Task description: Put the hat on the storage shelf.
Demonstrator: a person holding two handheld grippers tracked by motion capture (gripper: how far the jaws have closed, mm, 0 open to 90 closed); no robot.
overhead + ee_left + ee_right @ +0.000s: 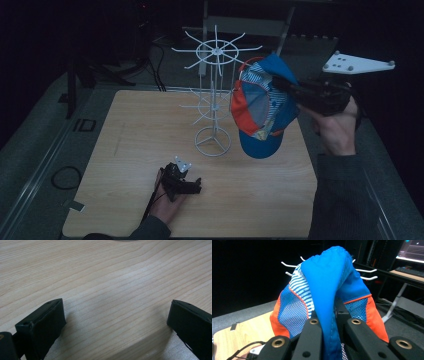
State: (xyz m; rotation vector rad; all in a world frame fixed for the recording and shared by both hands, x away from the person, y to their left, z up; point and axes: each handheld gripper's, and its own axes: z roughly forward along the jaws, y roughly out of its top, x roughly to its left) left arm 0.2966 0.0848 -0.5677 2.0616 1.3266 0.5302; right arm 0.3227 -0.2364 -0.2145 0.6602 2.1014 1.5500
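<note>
Right claw (280, 82) is clamped on a fold of the blue-and-orange cap (262, 107) — in the right gripper view the blue fabric (324, 290) is pinched tight between the jaws, and the cap hangs down from the grip, brim lowest. The cap is held up in the air, well above the table (125, 150).

The white wire rack (216, 95) stands just beyond the claw tip, on the far side of the cap; its top ring of hooks (218, 51) sits about level with the grip or slightly higher, with prongs (367, 270) poking out past the cap's crown. So the likely next move is a short push forward along the claw's own line, onto a top hook. Which prong lines up is hard to tell — the cap covers most of them.

Left claw (192, 185) rests low on the table with jaws wide and nothing between them, well apart from the rack's base (212, 141). The right hand is the nearer one.
</note>
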